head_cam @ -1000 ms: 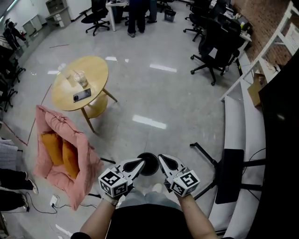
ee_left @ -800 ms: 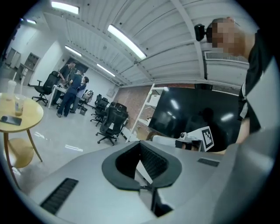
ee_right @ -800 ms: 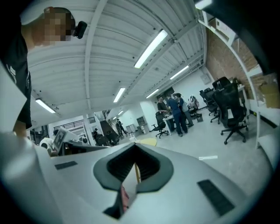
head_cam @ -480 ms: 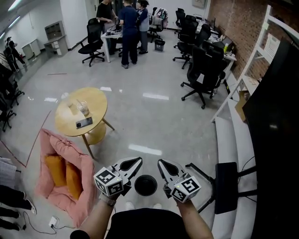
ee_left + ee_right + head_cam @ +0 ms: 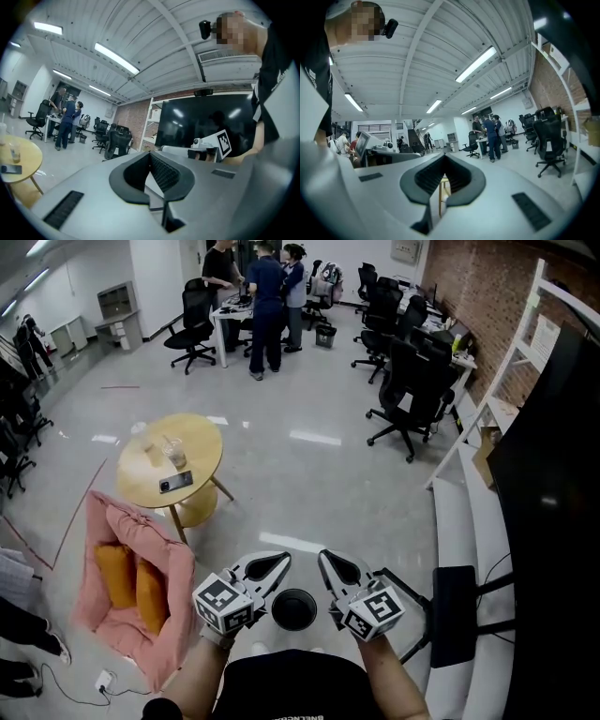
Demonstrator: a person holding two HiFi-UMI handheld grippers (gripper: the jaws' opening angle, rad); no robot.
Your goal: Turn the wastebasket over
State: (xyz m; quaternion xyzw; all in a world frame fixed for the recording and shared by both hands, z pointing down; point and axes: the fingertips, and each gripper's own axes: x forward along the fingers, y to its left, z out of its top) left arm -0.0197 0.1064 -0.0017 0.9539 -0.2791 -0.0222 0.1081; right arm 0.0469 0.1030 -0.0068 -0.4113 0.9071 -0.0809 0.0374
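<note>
Both tongs are clenched tight with nothing in them. The left tongs (image 5: 279,563) and the right tongs (image 5: 329,562) sit side by side, pointing forward and held flat, with a small gap between them.

The wastebasket (image 5: 293,609) stands on the floor (image 5: 309,493), right under that gap, lower down than both tongs and touching neither one. It is black and round. From above I see a dark circle with a thin rim round it. I cannot tell if that circle is the open mouth or the flat bottom.

So this could be a basket standing mouth up, or one that is standing upside down with its bottom on top. It looks much the same from up here.

I think a good hold on a round basket like this takes one pair of tongs on each side of the rim. Then it cannot swing or roll away. A pinch on only one side would likely let it tip and slip.
</note>
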